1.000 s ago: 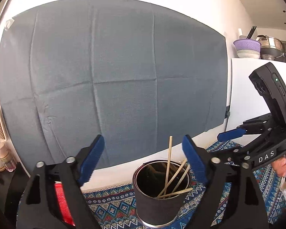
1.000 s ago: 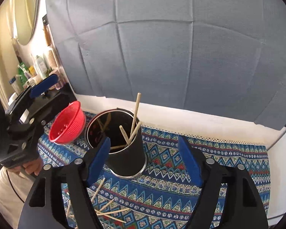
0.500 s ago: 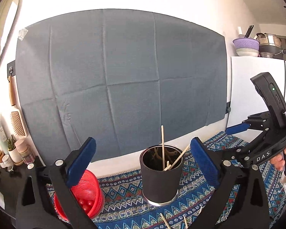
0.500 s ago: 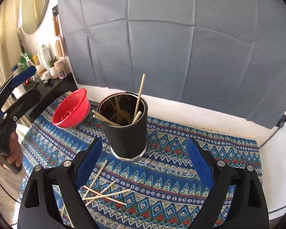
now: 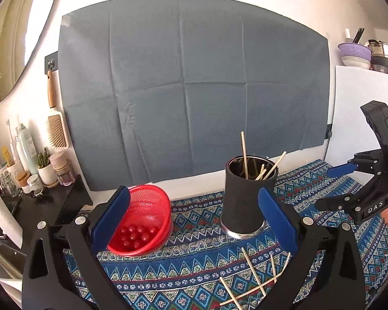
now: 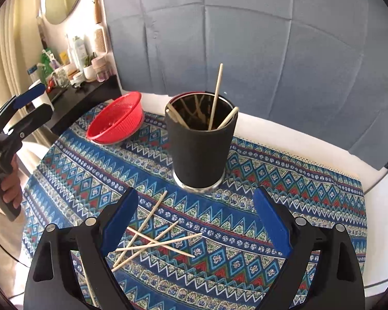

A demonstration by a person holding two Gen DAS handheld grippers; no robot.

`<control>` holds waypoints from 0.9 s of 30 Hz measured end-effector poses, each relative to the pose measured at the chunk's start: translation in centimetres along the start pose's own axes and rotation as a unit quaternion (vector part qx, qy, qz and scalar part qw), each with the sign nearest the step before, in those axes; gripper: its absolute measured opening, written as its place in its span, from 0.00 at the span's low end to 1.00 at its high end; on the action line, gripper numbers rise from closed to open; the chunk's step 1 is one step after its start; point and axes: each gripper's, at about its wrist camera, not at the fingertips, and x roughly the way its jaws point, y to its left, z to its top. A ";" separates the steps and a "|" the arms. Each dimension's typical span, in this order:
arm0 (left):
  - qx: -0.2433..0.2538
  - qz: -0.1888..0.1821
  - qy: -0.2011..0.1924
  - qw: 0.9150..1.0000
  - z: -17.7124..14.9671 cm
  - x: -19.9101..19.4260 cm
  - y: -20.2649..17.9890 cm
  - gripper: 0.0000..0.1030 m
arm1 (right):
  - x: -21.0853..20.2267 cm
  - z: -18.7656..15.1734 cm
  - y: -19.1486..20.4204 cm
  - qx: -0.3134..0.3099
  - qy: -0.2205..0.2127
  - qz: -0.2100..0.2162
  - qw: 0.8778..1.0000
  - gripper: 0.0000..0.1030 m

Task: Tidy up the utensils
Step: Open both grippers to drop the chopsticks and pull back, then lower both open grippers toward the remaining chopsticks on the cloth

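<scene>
A black cylindrical cup [image 5: 243,201] [image 6: 200,149] stands on the patterned cloth and holds several wooden sticks [image 6: 216,98]. More loose wooden sticks [image 6: 152,237] [image 5: 253,276] lie crossed on the cloth in front of the cup. My left gripper [image 5: 194,222] is open and empty, held above the cloth in front of the cup and the bowl. My right gripper [image 6: 196,224] is open and empty, held above the loose sticks. The right gripper also shows at the right of the left wrist view [image 5: 341,170], and the left gripper at the left of the right wrist view [image 6: 28,100].
A red mesh bowl [image 5: 144,217] [image 6: 116,118] with small red balls sits left of the cup. A black shelf [image 6: 82,98] with bottles and jars stands at the far left. A grey cloth [image 5: 194,82] hangs on the wall behind. The blue patterned tablecloth [image 6: 284,180] covers the table.
Both grippers have pulled back and up from the cup. The loose sticks and the red bowl have come into fuller view. Both stay open.
</scene>
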 end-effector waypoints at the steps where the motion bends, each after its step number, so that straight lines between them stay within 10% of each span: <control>1: -0.006 0.002 0.011 1.000 -0.6 0.0 0.4 0.94 | 0.4 -0.4 0.2 0.002 0.005 0.004 1.000 0.83; 13: -0.042 0.107 0.166 0.979 -7.7 0.3 3.1 0.94 | 5.4 -4.6 1.5 0.016 0.066 0.035 0.997 0.83; 27: -0.152 0.083 0.325 0.930 -14.9 0.6 3.0 0.94 | 9.7 -8.0 -1.4 0.137 0.111 0.061 0.983 0.83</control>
